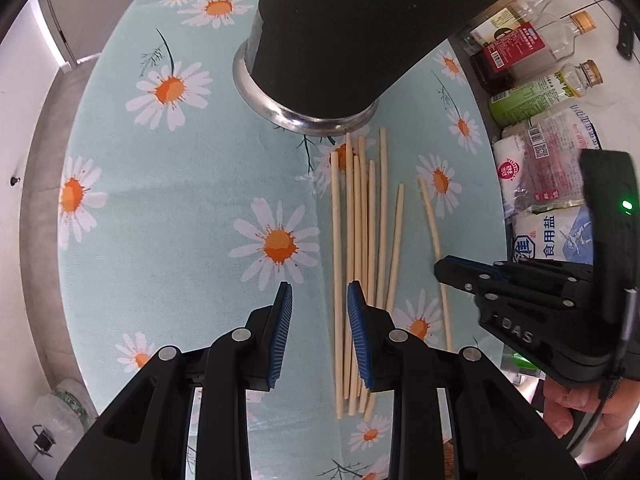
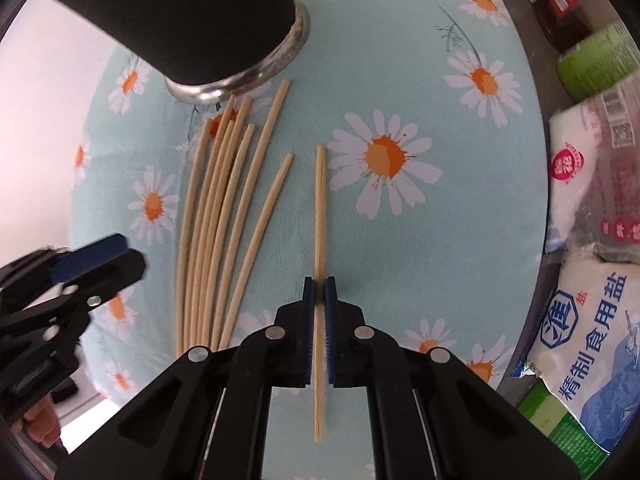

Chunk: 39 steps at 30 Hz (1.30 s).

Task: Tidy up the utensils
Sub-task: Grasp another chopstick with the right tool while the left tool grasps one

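Note:
Several pale wooden chopsticks (image 1: 362,220) (image 2: 216,216) lie side by side on the daisy-print cloth, just in front of a tall black holder (image 1: 340,32) (image 2: 180,12) with a metal foot. One chopstick (image 2: 320,208) (image 1: 430,216) lies apart to the right of the bunch. My right gripper (image 2: 319,282) (image 1: 439,270) points down at it, shut on its near half. My left gripper (image 1: 320,286) (image 2: 124,258) hangs open over the left edge of the bunch. The leftmost stick runs under the gap between its blue pads, and neither pad presses on it.
Sauce bottles (image 1: 520,44), a green can (image 1: 532,98) (image 2: 596,56) and bags of salt (image 1: 552,236) (image 2: 592,320) crowd the right side beyond the cloth. The cloth-covered table (image 1: 180,200) ends at the left over a grey floor. A hand holds the right gripper's handle.

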{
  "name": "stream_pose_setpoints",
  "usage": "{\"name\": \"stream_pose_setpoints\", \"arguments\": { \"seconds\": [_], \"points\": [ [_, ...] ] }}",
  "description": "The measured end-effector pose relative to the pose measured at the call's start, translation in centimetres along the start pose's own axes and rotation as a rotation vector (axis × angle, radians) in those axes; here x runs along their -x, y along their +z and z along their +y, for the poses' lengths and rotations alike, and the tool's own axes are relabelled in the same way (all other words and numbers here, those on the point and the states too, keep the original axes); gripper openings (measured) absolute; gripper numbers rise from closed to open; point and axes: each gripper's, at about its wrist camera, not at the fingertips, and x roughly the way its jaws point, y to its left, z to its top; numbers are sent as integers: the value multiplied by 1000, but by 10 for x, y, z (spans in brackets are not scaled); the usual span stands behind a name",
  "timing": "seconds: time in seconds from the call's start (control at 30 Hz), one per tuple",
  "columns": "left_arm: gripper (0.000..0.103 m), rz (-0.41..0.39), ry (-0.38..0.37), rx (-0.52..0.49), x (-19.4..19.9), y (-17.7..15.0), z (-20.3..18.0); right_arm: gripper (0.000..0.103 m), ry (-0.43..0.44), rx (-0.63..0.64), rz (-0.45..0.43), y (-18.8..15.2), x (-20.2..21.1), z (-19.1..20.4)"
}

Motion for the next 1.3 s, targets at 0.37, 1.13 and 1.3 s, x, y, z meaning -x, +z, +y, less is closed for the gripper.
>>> {"name": "stream_pose_setpoints", "arguments": {
  "seconds": [0.37, 1.13, 1.3],
  "points": [
    [28, 42, 102, -42, -21, 13, -24, 6, 108, -25, -67, -20, 41, -18],
    [25, 37, 304, -97, -50, 9, -69, 5, 176, -41, -128, -38, 73, -31],
    [20, 29, 366, -122, -50, 3, -75, 5, 189, -48, -122, -41, 70, -31]
  ]
}}
